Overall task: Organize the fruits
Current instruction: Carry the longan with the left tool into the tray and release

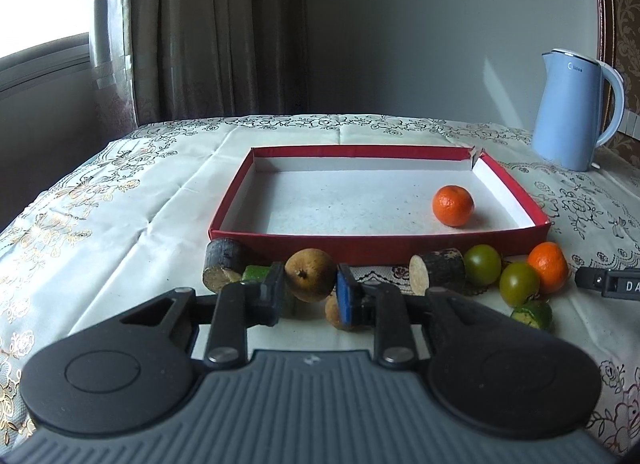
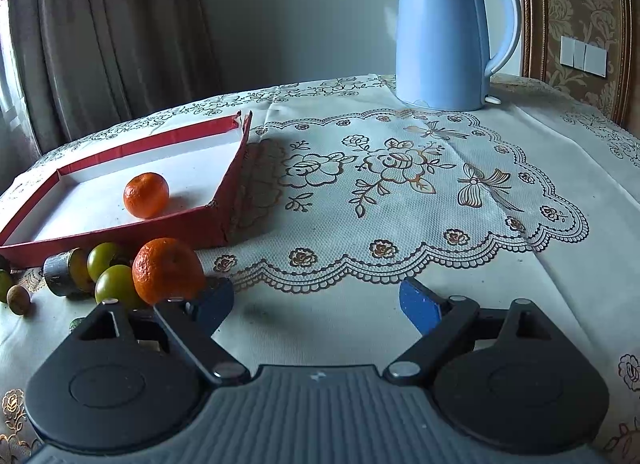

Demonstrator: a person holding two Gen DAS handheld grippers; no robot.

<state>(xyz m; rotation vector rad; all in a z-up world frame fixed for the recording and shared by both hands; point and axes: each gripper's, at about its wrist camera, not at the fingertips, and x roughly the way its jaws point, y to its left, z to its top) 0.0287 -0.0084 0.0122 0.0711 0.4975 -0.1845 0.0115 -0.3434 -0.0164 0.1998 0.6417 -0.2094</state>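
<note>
One tangerine (image 1: 453, 205) already in the red box (image 1: 376, 254); rest of the fruit strung along its near wall. Just before that wall, brown pear (image 1: 311, 275) pinched between the fingers of the left gripper (image 1: 310, 292), stem end facing the camera, seemingly ready to lift up and forward over the wall. Off the box's right corner, right gripper (image 2: 316, 306) spread wide over bare tablecloth (image 2: 360, 203), second tangerine (image 2: 168, 270) touching its left finger from outside.

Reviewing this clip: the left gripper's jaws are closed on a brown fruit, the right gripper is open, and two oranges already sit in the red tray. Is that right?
Not quite. Only one orange sits in the red tray; the second orange is on the tablecloth in front of it, as the left wrist view shows. The left gripper does grip the brown fruit, and the right gripper is open.
</note>
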